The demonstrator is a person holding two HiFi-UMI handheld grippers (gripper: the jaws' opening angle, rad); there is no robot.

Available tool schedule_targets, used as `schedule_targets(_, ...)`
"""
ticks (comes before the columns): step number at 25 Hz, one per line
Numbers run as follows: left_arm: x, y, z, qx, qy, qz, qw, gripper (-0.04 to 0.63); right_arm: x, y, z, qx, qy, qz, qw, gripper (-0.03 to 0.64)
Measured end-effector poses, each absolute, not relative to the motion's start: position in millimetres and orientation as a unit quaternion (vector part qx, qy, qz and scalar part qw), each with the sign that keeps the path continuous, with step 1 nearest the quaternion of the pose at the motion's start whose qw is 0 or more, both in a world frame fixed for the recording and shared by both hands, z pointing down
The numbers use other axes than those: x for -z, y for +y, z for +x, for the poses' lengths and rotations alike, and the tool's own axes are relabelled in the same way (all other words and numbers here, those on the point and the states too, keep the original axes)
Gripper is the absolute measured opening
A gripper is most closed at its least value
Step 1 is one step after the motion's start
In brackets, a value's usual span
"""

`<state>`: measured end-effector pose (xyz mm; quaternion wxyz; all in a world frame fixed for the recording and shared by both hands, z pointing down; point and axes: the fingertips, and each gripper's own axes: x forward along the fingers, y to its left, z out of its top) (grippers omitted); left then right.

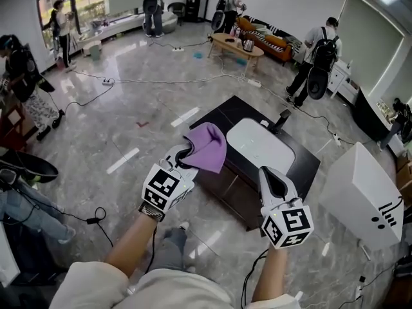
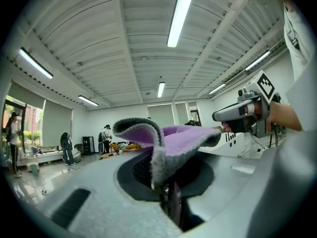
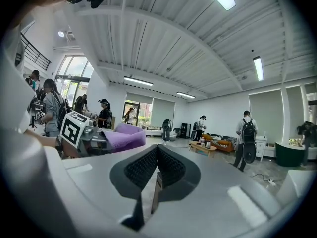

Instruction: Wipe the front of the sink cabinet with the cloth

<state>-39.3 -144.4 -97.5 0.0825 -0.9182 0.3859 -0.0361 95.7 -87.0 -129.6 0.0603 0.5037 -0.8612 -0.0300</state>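
Head view: corner of sink cabinet point(image 1: 226, 187) hidden behind cloth point(image 1: 208, 148) in left claw point(image 1: 183, 154)

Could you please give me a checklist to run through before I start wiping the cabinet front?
1. Cloth clamped in left gripper: ok.
2. Right gripper empty, jaws together: ok.
3. Cloth touching the sink cabinet front: not ok, it is held in the air.
4. Enough cloth free beyond the jaws to wipe with: ok.
5. Cabinet front free of obstacles: cannot tell, seen steeply from above.
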Motion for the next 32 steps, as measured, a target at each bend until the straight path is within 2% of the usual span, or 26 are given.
schedule_targets(11, 134.0, -85.1, -31.7, 0.028, 0.380, -0.916, 0.123, 0.046, 143.5, -46.0, 93.2, 0.061, -0.859, 0.501, 0.088, 0.006)
schedule_targets(25, 129.3, -86.2, -17.3, 0.032, 0.368, -0.921, 0.127, 0.046, 126.0, -54.5, 101.4, 0.051, -0.862, 0.495, 0.097, 0.006)
schedule_targets(32, 121.3, -90.9, -16.6, 0.033, 0.366, -0.924, 0.106, 0.046, 121.0, -60.4, 101.4, 0.042, -0.865, 0.491, 0.099, 0.006)
